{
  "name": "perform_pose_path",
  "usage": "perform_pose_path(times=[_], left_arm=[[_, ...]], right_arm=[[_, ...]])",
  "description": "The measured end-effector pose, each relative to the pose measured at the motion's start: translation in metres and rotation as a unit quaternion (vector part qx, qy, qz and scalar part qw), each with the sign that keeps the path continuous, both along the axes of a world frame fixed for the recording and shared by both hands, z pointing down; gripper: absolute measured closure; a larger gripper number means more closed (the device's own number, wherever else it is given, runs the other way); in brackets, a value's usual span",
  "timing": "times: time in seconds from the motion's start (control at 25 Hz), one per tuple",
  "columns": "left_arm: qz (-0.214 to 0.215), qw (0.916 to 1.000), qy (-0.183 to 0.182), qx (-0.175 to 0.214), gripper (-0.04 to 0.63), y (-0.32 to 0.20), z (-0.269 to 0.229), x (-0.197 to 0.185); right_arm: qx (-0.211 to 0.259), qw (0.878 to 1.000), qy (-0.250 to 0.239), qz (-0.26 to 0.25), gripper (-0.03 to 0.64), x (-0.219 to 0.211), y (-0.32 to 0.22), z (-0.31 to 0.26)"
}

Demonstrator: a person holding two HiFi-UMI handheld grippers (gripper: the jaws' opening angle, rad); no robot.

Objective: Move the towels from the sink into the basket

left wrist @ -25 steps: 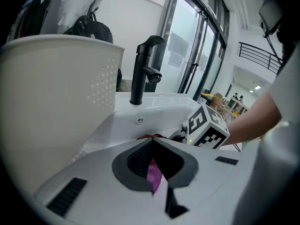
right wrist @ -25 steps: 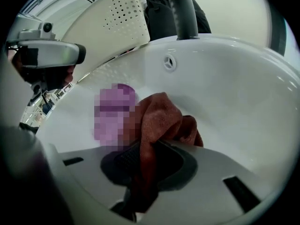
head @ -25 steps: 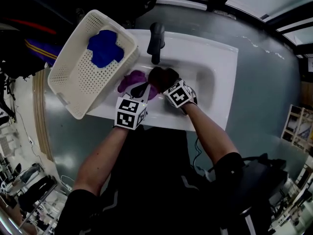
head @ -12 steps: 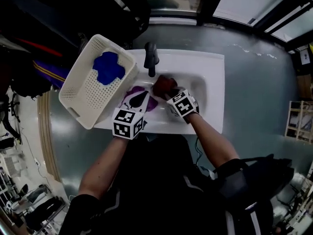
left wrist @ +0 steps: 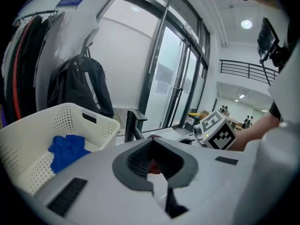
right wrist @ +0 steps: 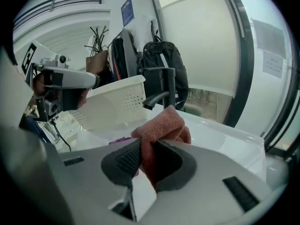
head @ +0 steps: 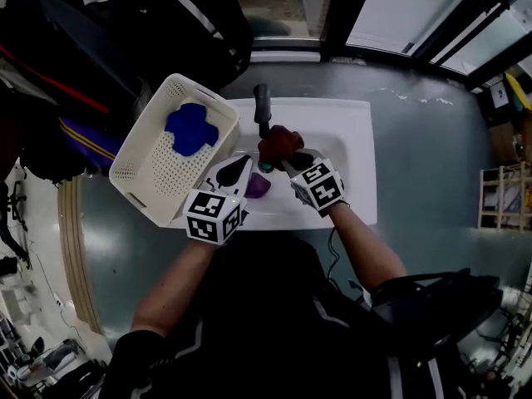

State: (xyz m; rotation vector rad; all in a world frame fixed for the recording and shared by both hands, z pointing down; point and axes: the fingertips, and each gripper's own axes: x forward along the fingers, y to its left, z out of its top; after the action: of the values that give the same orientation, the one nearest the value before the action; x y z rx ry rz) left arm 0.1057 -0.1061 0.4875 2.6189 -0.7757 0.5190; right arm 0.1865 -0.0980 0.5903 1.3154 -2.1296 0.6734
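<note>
Right gripper (head: 287,160) clamps the red towel (head: 278,142) just right of the basket (head: 208,96); I'd carry it clear over the rim before letting go. Left gripper (head: 235,169) has its jaws together, empty.

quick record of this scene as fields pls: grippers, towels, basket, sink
right gripper: fingers shut on red towel, held up over the sink
left gripper: fingers together, nothing held
in sink: purple towel
in basket: blue towel
basket: white, perforated, at the sink's left end beside the black faucet
task left: red and purple towels not yet in basket
</note>
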Motion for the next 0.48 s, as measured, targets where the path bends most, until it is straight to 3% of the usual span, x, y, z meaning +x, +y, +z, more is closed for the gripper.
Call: perform_pose_path(times=[0.48], left_arm=[[0.003,0.9982,0.037,0.046,0.588,0.010,-0.057,-0.029]], right_arm=[[0.089,0.995,-0.034,0.014,0.541,-0.037,0.015,-0.110]])
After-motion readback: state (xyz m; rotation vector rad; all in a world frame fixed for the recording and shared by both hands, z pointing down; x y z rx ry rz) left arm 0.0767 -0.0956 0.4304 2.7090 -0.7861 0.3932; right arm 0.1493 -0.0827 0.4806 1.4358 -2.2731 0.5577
